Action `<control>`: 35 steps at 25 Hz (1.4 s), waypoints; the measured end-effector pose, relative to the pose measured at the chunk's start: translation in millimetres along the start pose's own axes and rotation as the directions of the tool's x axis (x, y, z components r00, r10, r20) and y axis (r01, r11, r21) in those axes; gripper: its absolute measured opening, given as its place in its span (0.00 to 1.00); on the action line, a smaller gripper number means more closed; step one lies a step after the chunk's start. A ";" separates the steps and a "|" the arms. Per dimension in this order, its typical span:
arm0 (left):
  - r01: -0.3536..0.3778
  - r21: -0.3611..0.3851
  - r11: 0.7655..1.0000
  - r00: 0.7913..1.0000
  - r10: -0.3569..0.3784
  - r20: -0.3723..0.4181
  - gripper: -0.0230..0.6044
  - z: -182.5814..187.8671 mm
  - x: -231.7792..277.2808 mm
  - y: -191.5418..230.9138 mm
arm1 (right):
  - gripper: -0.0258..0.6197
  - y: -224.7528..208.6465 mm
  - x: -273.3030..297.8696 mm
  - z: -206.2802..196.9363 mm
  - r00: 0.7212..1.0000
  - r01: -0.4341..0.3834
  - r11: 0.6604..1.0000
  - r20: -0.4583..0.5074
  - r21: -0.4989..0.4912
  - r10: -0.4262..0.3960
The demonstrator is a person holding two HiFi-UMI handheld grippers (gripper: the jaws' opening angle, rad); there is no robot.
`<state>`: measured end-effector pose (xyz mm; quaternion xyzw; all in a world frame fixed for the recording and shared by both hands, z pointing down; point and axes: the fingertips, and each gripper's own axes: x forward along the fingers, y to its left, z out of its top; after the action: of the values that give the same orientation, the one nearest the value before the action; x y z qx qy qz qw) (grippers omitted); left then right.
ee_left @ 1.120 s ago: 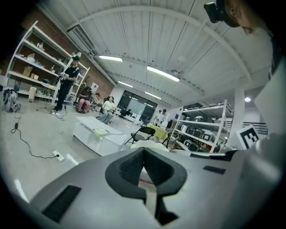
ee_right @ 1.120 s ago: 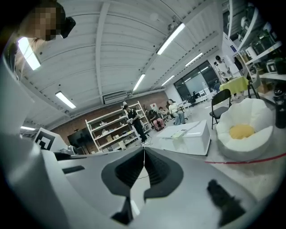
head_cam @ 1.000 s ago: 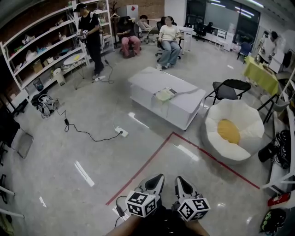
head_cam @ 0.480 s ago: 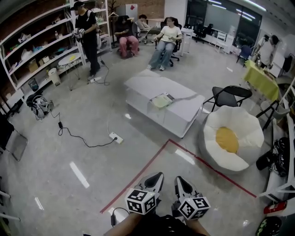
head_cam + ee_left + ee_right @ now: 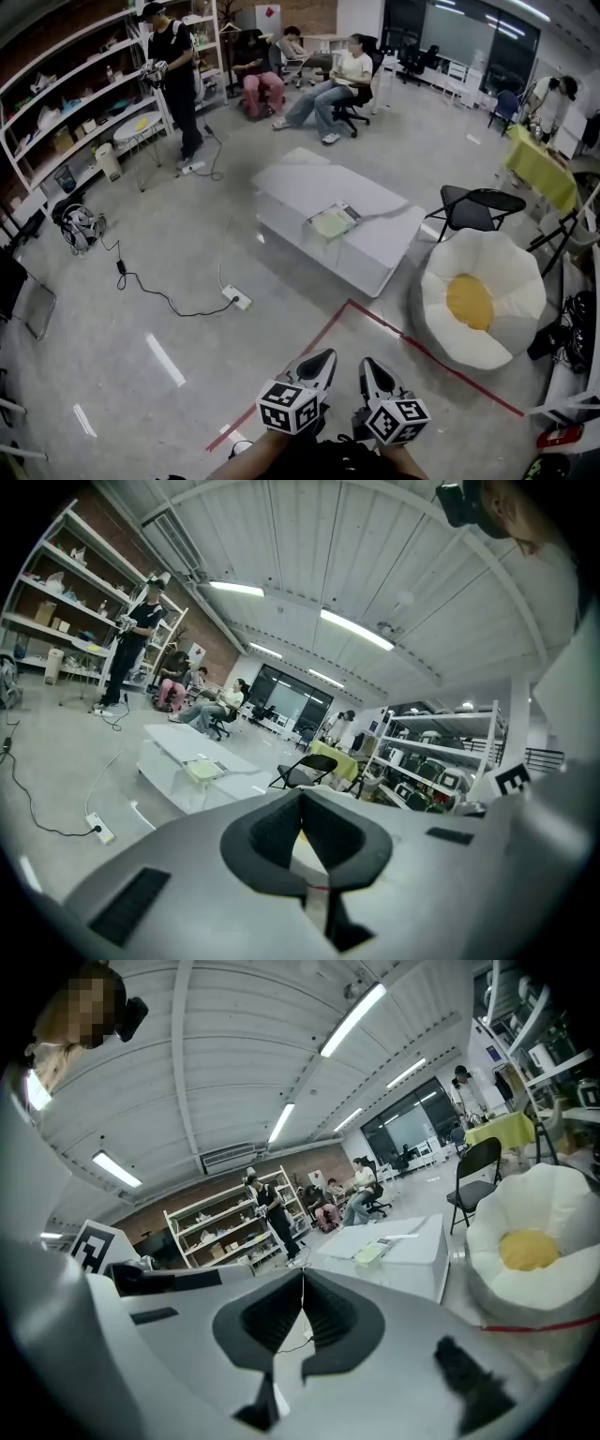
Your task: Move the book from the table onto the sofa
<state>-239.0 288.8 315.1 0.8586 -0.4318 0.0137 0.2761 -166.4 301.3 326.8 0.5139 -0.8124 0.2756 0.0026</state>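
Left tongs (image 5: 322, 358) and right tongs (image 5: 369, 365) both closed on nothing, side by side, well short of the low white rectangular worktop (image 5: 300, 183).
Thin pale-green book (image 5: 330, 222) lies flat on the worktop, just inside its near long edge and toward the right end. Bare grey floor lies open between tongs and worktop, crossed only by a red tape line (image 5: 422, 354) that corners just before the worktop. Round white beanbag sofa with yellow centre (image 5: 436, 291) sits right of the worktop's right end, narrow floor gap between them. Black folding chair (image 5: 473, 206) stands behind the sofa. White power strip on black cable (image 5: 236, 298) lies left of the path.
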 end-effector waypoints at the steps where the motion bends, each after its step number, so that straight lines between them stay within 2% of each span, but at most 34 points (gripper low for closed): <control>1: -0.004 -0.006 1.000 1.000 0.004 0.001 0.05 6.0 6.4 7.5 | 0.06 -2.9 10.0 6.2 1.000 0.001 1.000 0.003 0.000 -0.001; 6: -0.003 -0.017 1.000 1.000 0.003 0.003 0.05 30.7 37.8 41.9 | 0.06 -12.3 57.9 27.6 1.000 0.007 1.000 0.016 0.006 -0.007; 12: -0.002 -0.029 1.000 1.000 0.002 0.006 0.05 51.9 61.8 79.8 | 0.06 -14.6 108.0 34.0 1.000 0.004 1.000 0.000 0.014 -0.004; 16: -0.027 -0.084 0.996 1.000 0.026 -0.005 0.05 54.8 66.1 103.8 | 0.06 -12.3 126.8 39.3 1.000 -0.003 1.000 -0.016 0.009 0.003; 23: -0.027 -0.134 0.991 1.000 0.028 0.004 0.05 60.0 75.6 117.7 | 0.06 -25.0 140.4 45.6 0.999 0.020 0.999 -0.034 0.027 -0.020; 28: -0.047 -0.176 0.983 0.999 0.050 0.013 0.05 64.0 81.7 135.0 | 0.06 -23.9 159.5 49.6 0.999 -0.006 1.000 -0.048 0.015 0.007; 35: -0.079 -0.189 0.979 0.996 0.084 0.017 0.05 79.2 118.2 161.1 | 0.06 -42.4 202.4 65.6 0.997 -0.046 0.999 -0.058 0.022 0.047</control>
<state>-302.6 87.1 353.4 0.8104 -0.4694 -0.0265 0.3496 -208.1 89.4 348.2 0.4865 -0.8208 0.2990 0.0147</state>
